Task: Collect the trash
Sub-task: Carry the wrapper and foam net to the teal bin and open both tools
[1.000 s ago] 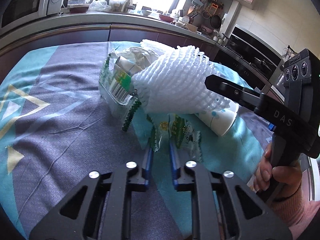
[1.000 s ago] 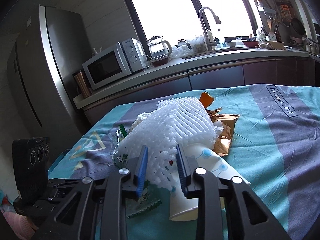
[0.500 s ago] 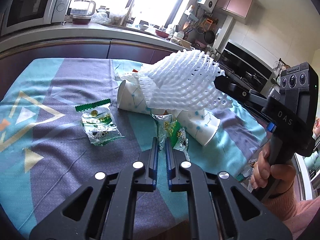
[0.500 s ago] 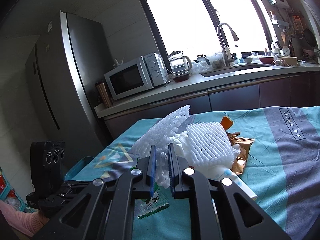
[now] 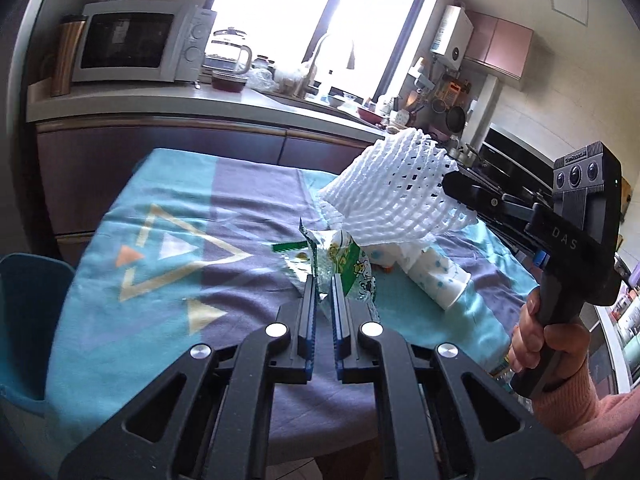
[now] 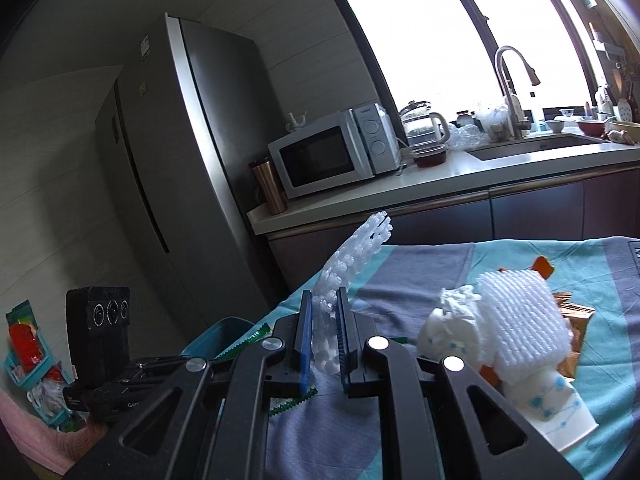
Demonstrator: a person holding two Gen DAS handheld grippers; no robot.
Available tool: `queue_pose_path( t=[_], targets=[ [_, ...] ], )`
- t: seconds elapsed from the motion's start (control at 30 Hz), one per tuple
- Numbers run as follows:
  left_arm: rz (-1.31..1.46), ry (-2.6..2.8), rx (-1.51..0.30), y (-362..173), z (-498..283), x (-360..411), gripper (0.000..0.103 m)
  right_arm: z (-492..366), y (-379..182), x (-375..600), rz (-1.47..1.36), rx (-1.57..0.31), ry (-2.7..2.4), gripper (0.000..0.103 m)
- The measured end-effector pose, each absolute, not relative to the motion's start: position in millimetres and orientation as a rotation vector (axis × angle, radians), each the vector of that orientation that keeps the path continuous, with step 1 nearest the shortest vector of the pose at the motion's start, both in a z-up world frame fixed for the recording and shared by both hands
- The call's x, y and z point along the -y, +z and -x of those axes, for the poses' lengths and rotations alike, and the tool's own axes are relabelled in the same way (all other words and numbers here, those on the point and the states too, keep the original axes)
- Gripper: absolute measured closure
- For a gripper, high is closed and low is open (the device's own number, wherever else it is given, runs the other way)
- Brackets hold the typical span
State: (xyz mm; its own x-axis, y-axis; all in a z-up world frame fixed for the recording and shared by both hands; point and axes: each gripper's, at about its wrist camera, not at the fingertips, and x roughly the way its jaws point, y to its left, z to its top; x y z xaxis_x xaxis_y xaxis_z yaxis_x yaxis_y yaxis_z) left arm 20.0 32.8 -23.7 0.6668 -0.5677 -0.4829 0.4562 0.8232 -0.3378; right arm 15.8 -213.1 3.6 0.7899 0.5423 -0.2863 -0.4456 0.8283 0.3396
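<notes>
- The left gripper (image 5: 323, 294) is clenched on a green snack wrapper (image 5: 345, 269); the crumpled foil stands up from between its blue pads, clear of the tablecloth (image 5: 168, 216).
- The right gripper (image 6: 325, 334) is clenched on a white foam net (image 6: 352, 256). In the right wrist view the net shows edge-on, its long axis rising away from the jaws toward the far counter; in the left wrist view the same net (image 5: 394, 196) fans out wide to the left of the right gripper's tip (image 5: 460, 184).
- Both pieces are off the table, so the coming move turns on where the bin lies. A blue bin (image 6: 224, 336) sits off the near left edge of the table, low beside it; the left wrist view shows it (image 5: 32, 300) at its left margin.
- The left gripper (image 6: 152, 364) appears just by that bin, so I judge the left hand the nearer one; the right must cross over the table's near left corner.
- What is inside the bin is not visible from either camera, so its free room is a guess.
- Still on the cloth, to the right: a second foam net (image 6: 524, 320), crumpled tissue (image 6: 456, 312), a paper cup (image 6: 556, 412) lying on its side with its mouth toward the near right, and copper foil wrapping (image 6: 576, 320) behind them.
</notes>
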Motion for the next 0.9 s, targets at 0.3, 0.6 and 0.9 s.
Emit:
queue_pose_path(
  t=[0.3, 0.6, 0.9],
  targets=[
    [0.244, -0.367, -0.588, -27.1, -10.0, -126.8, 0.096, -43.7, 7.0, 129.8, -0.226, -0.444, 0.707, 0.093],
    [0.284, -0.142, -0.574, -35.6, -5.3, -218.9, 0.096, -77.9, 1.1, 41.2, -0.17, -0.534, 0.848, 0.093],
    [0.297, 0.001, -0.629, -67.8, -22.4, -275.0, 0.096, -108.2, -18.5, -31.6, -0.099, -0.641, 0.891, 0.093]
  ],
)
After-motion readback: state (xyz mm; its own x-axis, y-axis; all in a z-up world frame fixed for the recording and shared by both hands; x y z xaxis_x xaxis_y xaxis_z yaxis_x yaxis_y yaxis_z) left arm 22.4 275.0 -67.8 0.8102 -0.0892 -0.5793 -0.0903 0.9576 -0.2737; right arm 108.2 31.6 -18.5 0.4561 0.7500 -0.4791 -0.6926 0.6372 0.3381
